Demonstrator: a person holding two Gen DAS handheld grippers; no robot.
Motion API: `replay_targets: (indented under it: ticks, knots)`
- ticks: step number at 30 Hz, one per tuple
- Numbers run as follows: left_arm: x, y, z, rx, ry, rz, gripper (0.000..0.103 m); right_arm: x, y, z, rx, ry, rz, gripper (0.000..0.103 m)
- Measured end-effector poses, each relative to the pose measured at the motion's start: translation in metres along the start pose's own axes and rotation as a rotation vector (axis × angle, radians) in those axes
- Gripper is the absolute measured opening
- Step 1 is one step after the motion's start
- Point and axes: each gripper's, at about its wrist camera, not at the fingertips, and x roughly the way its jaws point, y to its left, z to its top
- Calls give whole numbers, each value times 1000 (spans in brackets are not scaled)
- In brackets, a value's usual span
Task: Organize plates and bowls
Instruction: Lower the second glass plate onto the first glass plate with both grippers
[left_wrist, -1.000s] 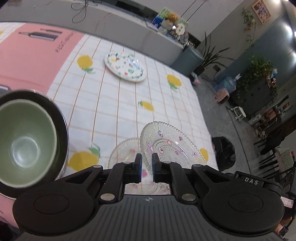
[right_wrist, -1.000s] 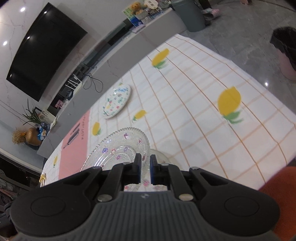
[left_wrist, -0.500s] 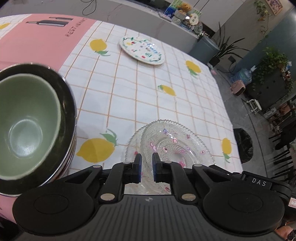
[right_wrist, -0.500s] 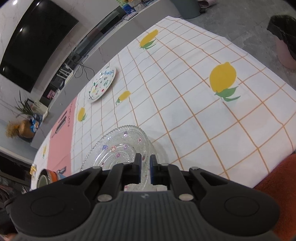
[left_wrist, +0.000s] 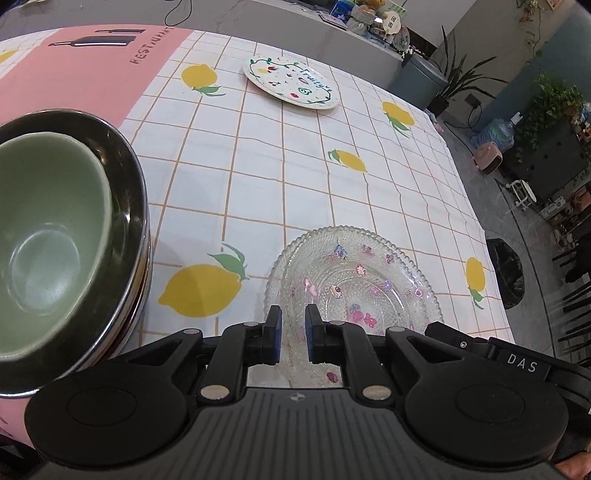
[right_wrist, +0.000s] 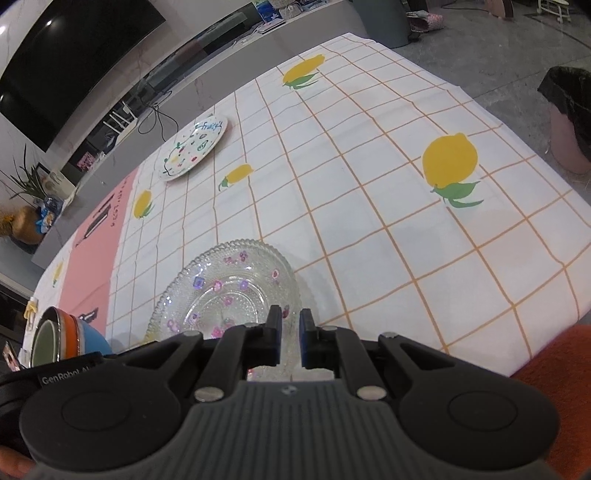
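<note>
With both grippers (left_wrist: 292, 328) (right_wrist: 290, 334) clamped on the near rim of the glass plate (left_wrist: 369, 273), you're mid-carry; next, seat it squarely onto the glass plate beneath (left_wrist: 271, 291).

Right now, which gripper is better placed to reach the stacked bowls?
Left. The bowls sit right beside the left gripper; from the right gripper they lie far off left. Both grip the rim of the glass plate, so it must release first.

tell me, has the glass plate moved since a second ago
Yes. The glass plate came down toward the tablecloth, level now and no longer tilted, beside the printed lemon.
</note>
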Motion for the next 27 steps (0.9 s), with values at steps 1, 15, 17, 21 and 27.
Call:
replay_targets:
  ticks: [1,15,17,21,27]
  knots:
    - [-1,-1,0,5,-1,6,14,0,1,-1,-10,-1,-6,7]
    - [-7,-12,-4,84,-42,80,20,3,3,-4,-8,13,-8,7]
    - [-9,-11,-4,76,-47,79,20,3,4,-5,-5,13,-5,10]
    - [-10,-13,-5,91,-53,100,33,-1,5,-4,-3,-1,-13,11]
    - [-2,-8,-5,44,-7,75,33,-4,3,-3,10,-25,-38,10]
